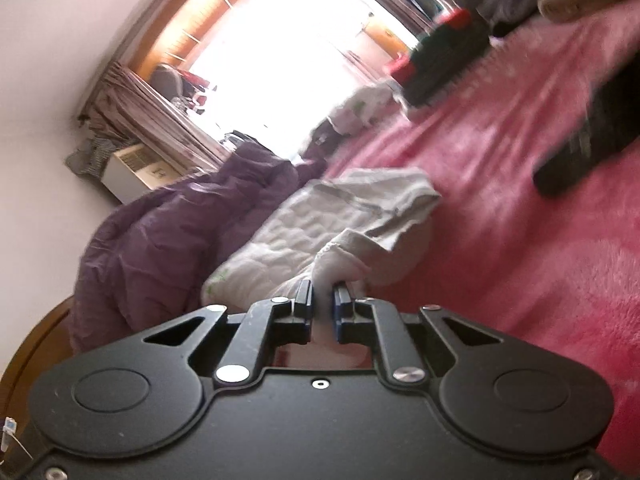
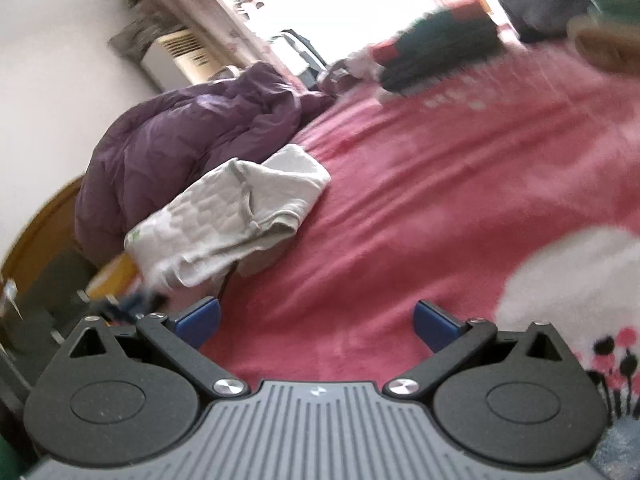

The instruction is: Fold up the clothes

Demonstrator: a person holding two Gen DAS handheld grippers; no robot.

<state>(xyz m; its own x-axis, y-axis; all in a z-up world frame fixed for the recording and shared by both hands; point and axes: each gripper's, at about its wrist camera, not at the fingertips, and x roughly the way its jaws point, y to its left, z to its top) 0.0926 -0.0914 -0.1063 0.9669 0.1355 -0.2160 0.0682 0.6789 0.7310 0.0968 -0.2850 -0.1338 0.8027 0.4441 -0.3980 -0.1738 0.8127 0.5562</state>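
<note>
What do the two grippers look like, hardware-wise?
Left gripper: black plastic body, two round caps, black linkage arms with silver pivot screws, dark blue-edged fingers. Right gripper: same black caps and linkages, a grey ribbed centre plate with a small white logo, blue finger pads.

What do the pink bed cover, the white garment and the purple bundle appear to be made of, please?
Pink bed cover: plush fleece, going by its fuzzy, streaky nap. White garment: soft matte knit, probably cotton, with a quilted-looking texture. Purple bundle: slightly shiny, puffy fabric, likely a padded synthetic.
</note>
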